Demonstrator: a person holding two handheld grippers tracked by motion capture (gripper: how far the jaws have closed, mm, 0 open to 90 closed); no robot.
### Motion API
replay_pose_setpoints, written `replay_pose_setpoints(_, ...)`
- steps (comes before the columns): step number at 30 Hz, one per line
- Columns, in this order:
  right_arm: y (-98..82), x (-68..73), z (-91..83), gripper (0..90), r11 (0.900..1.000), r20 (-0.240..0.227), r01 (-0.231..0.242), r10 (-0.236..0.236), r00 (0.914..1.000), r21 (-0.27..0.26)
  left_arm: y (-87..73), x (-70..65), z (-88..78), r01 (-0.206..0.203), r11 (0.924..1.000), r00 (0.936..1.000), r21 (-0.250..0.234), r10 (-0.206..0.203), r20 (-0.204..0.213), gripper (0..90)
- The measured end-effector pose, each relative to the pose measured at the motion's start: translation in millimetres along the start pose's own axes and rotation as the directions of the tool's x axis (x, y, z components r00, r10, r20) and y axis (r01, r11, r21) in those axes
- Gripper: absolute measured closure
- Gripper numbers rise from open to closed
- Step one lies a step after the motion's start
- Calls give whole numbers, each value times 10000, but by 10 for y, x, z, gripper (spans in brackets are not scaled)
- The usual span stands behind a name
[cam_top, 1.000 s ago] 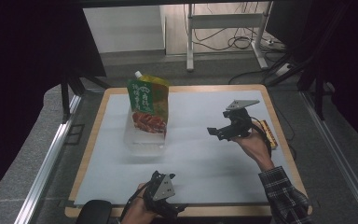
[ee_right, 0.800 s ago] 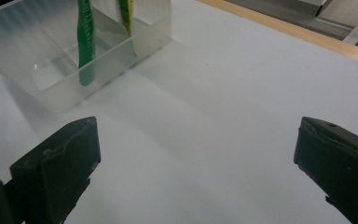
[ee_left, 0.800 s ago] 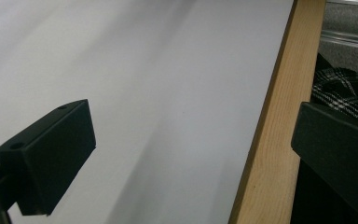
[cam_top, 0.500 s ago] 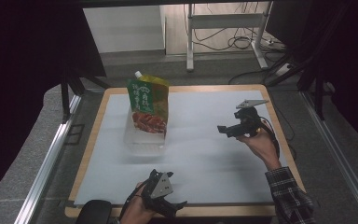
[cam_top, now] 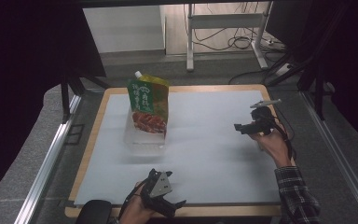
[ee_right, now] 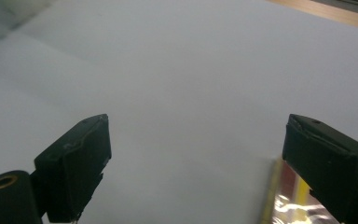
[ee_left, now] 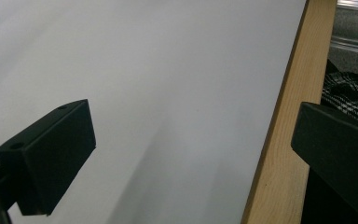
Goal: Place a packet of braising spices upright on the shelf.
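Observation:
A green and orange spouted pouch point(cam_top: 148, 103) stands upright in a clear plastic box point(cam_top: 144, 140) at the left middle of the white mat. My right gripper point(cam_top: 239, 127) hovers over the mat's right side and points left. Its jaws are open but have just been closing a little, and nothing is between them point(ee_right: 198, 130). The edge of a shiny yellow and red packet point(ee_right: 284, 198) lies on the mat by its right jaw. My left gripper point(cam_top: 177, 205) rests at the front edge of the mat, open and empty point(ee_left: 191, 126).
The white mat point(cam_top: 205, 154) lies on a wooden board point(cam_top: 86, 158) with a raised wooden rim point(ee_left: 279, 140). A plaid sleeve point(cam_top: 298, 196) comes in at the front right. Metal rails and dark curtains flank the table.
My right gripper has drifted to the right, toward the mat's right edge, and sunk slightly. The left gripper, pouch and box have stayed put.

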State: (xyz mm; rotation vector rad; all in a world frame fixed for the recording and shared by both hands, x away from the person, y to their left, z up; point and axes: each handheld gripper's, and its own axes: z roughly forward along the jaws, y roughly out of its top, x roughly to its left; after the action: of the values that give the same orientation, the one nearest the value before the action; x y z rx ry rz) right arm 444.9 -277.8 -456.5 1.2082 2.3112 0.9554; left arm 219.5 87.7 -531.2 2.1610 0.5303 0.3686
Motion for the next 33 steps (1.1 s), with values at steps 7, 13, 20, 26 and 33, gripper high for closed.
replay_pose_setpoints(7,-125,-219,9,127,9975,751,-482,442,9962,524,1,-3,6,-74,9999,10000,77,74,-8,0)
replay_pose_setpoints(13,-203,-321,27,124,9931,1405,-766,637,9880,889,0,-5,8,-100,9999,9999,102,101,-19,0)
replay_pose_setpoints(20,-319,-436,90,171,9858,2169,-762,425,9753,1494,0,-19,19,-227,9995,9997,208,228,-14,0)
replay_pose_setpoints(26,-377,-482,134,186,9811,2268,-948,549,9724,1688,1,-19,19,-253,9994,9997,225,253,-22,0)
replay_pose_setpoints(33,-411,-494,175,225,9752,2270,-1012,552,9723,1966,1,-22,19,-281,9993,9996,247,281,-27,0)
